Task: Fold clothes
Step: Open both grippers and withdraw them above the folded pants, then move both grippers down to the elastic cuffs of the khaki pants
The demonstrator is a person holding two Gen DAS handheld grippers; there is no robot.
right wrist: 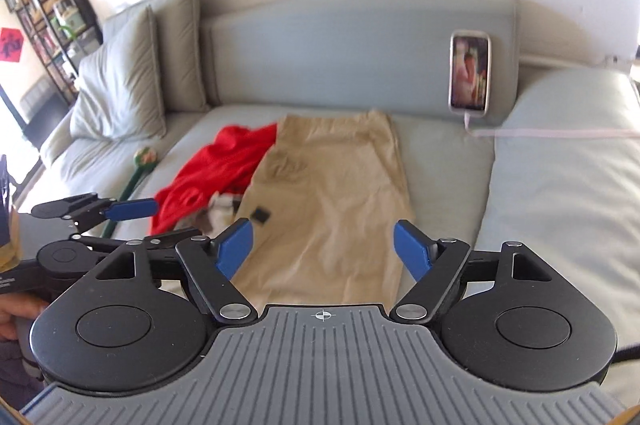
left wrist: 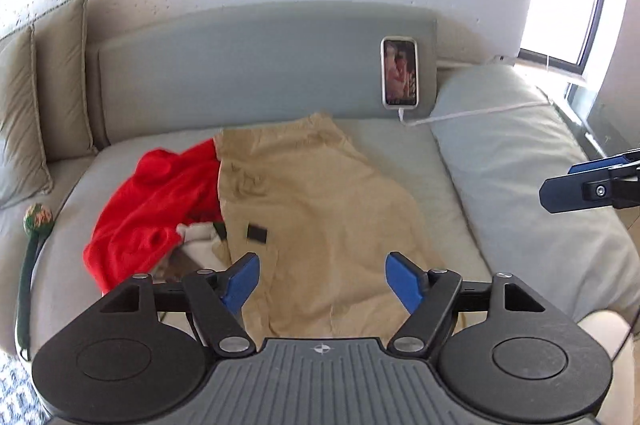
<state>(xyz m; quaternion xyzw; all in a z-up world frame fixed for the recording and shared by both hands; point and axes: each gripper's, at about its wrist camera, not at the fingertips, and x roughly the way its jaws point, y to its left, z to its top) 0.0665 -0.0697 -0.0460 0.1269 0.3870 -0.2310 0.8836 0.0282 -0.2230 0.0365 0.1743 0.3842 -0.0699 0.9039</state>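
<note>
A tan pair of trousers (left wrist: 316,209) (right wrist: 332,201) lies folded lengthwise on the grey sofa seat (left wrist: 404,153), running from the backrest toward me. Beside it on the left is a crumpled red garment (left wrist: 160,201) (right wrist: 216,173), with a white and dark piece of cloth (left wrist: 200,237) at its near edge. My left gripper (left wrist: 322,283) hovers open above the near end of the trousers, nothing between its blue pads. My right gripper (right wrist: 323,249) is also open and empty above the same end. Each gripper shows at the edge of the other's view.
A phone (left wrist: 399,72) (right wrist: 470,73) leans on the backrest with a white cable (left wrist: 472,113) trailing right over a grey cushion (left wrist: 540,177). Beige pillows (left wrist: 44,97) stand at the left, and a green-handled toy (left wrist: 36,225) lies near them. Shelves (right wrist: 44,17) stand far left.
</note>
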